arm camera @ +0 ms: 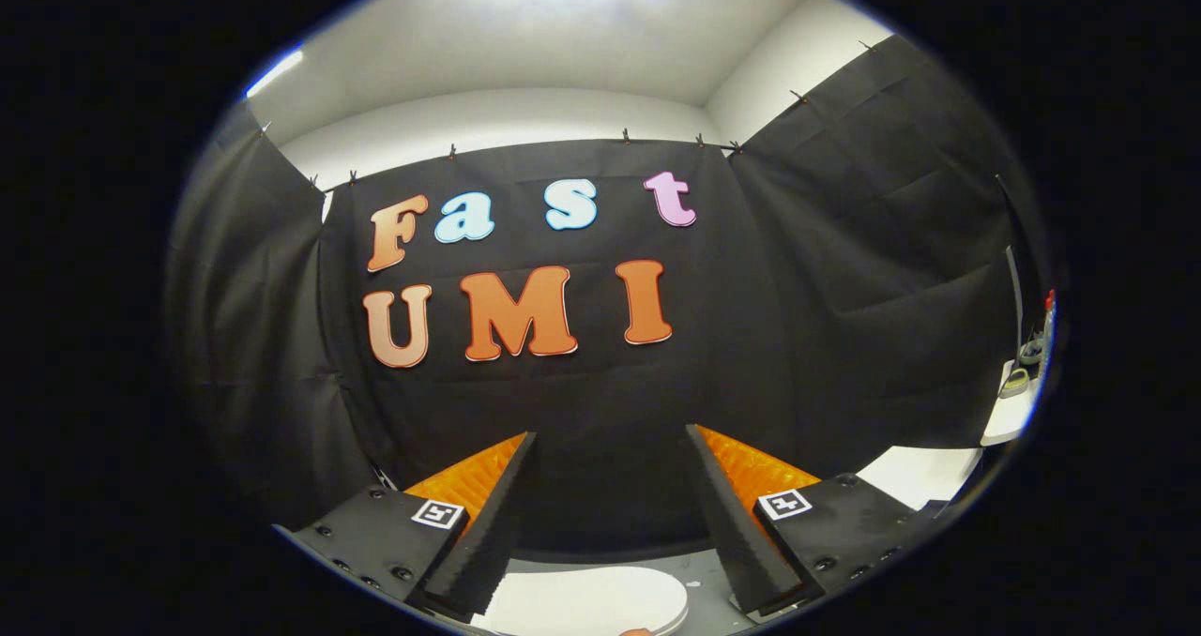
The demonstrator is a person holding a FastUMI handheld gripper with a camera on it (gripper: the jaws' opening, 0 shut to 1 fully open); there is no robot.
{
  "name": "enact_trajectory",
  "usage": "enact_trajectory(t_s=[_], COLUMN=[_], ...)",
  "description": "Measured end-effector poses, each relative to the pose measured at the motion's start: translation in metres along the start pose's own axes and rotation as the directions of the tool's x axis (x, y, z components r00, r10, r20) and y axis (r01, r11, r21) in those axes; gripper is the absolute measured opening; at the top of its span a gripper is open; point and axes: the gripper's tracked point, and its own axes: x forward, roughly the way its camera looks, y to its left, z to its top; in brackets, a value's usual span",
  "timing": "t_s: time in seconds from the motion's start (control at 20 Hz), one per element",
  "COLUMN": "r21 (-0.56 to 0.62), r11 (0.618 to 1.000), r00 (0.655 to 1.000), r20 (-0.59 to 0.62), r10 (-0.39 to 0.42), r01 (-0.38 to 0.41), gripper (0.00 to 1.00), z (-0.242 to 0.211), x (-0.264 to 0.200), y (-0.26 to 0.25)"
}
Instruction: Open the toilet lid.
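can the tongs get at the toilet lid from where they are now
Probably yes: the tongs are open and hold nothing, and the white toilet lid lies low between and just below the fingers with nothing in between, though they point at the wall, so they must dip.

We hold the gripper [610,448] level and facing forward, its two fingers [497,514] spread wide apart with nothing pressed between them, tips pointing ahead.

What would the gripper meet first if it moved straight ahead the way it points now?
Probably the black cloth wall. The gripper is open, with nothing between its fingers. The white toilet lid lies lower, under that line; depth is uncertain.
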Motion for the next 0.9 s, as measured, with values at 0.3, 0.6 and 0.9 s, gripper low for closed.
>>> enact_trajectory(t_s=[0.3, 0.6, 0.9], r21=[-0.053, -0.045, 0.022], r11=[0.998, 0.998, 1.0], r00=[0.999, 0.985, 0.941], r20=[-0.044, -0.173, -0.339], r10=[0.011, 0.026, 0.006], r01=[-0.013, -0.034, 0.002], gripper=[0.98, 0.98, 0.98], z=[-0.048, -0.136, -0.249], x=[-0.004, -0.005, -0.015], y=[-0.013, -0.029, -0.063])
